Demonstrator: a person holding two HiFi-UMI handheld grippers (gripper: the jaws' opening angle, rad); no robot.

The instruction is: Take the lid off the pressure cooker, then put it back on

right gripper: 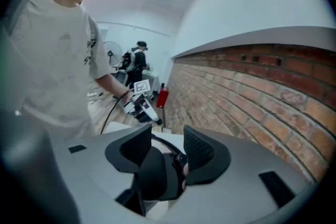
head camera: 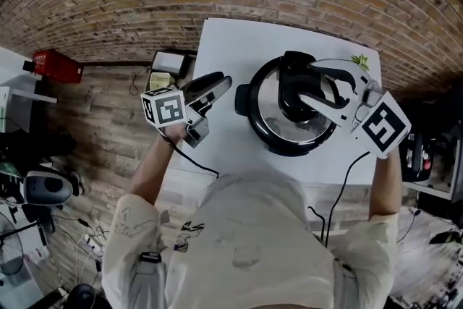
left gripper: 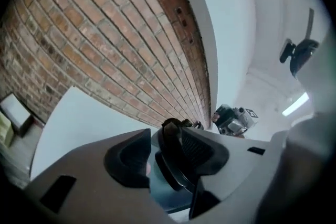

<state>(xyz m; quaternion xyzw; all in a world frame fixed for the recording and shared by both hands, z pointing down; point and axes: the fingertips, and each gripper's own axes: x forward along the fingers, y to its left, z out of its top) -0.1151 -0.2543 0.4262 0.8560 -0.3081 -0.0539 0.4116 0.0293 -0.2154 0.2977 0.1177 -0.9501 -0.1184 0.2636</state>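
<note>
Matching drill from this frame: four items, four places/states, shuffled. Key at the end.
1. left gripper
2. right gripper
3. pressure cooker
4. red object

A. far left, off the table
B. jaws on the lid handle
C. stands on the white table, lid on
D. open, empty, left of the cooker

Pairs: 1-D, 2-B, 3-C, 4-A

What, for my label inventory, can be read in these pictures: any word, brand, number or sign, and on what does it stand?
No text is readable anywhere.
On the left marker cube, atop the left claw: a black-and-white square pattern, no letters.
On the right marker cube, atop the right claw: the same kind of pattern.
On the shirt print: too small to read.
On the pressure cooker lid and lid handle: no label shows.
</note>
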